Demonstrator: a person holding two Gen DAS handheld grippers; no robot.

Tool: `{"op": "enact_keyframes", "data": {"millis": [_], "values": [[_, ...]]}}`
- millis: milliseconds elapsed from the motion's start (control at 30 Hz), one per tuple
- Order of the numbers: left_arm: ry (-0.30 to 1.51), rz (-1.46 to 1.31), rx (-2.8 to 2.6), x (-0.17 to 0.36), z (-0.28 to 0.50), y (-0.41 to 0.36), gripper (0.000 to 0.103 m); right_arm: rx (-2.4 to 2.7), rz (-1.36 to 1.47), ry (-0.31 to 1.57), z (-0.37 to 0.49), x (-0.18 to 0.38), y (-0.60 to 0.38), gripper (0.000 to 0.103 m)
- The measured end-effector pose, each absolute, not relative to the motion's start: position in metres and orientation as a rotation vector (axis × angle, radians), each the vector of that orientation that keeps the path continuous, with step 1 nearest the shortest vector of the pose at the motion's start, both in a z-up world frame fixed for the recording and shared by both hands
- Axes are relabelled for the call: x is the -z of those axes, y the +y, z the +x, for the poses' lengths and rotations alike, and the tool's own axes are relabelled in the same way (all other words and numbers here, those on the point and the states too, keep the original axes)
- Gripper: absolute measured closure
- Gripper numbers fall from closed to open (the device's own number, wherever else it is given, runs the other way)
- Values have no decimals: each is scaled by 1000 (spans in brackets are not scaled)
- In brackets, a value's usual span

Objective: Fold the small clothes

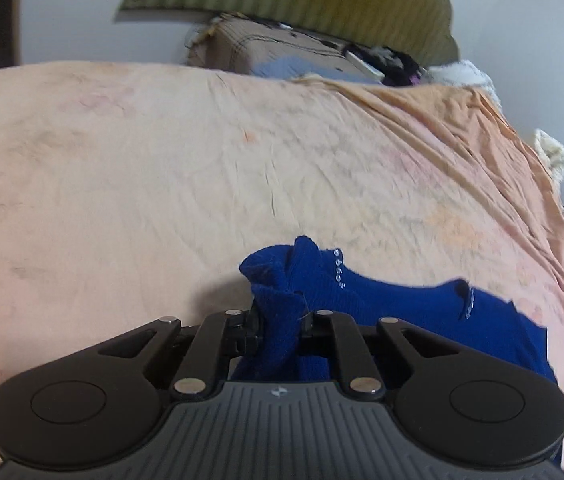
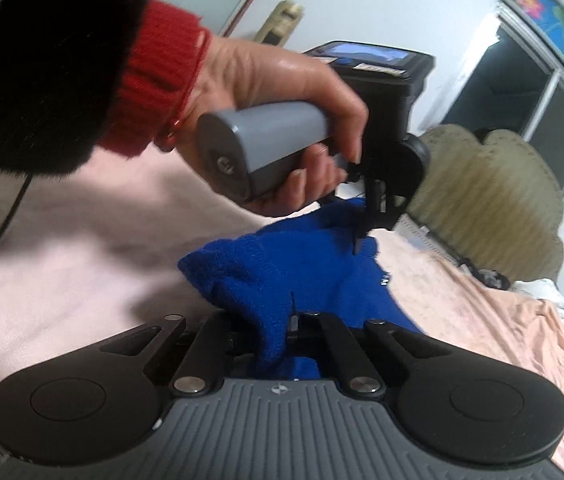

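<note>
Both grippers, left (image 1: pixel 280 322) and right (image 2: pixel 278 326), are clamped on the blue knit garment (image 1: pixel 381 300), lifted just above the bed sheet (image 1: pixel 162 180). Likely best: keep edges taut and level, lay down evenly.

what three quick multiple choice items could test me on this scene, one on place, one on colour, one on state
1. Where does the garment lie?
A. on a peach bedsheet
B. in a basket
C. on a wooden floor

2. What colour is it?
A. red
B. blue
C. white

3. How is the left gripper?
A. open, empty
B. shut on the garment
C. out of view

Answers: 1 A, the sheet spreads under it; 2 B, a deep blue knit; 3 B, cloth is bunched between its jaws, as with the right gripper.
</note>
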State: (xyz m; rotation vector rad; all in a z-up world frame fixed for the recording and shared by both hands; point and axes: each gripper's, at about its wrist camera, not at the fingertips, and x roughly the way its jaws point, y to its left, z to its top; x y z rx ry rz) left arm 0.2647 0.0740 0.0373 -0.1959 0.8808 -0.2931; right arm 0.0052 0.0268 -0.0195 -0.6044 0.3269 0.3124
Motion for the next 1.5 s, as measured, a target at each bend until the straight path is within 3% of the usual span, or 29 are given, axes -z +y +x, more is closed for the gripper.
{"op": "enact_keyframes", "data": {"millis": [367,633,900,1500], "values": [[813,-53,192,-75,245,-6,91,-239,-282,326,-14,-10,-60,98],[787,93,161,-74,233,-56,91,-225,-193,323,-23,-12,-97,98],[797,155,121,-65,231,-70,91,-248,-35,388,-17,-6,-125,98],[793,202,108,-62,229,-91,91,-256,19,388,-12,-1,-134,98]]}}
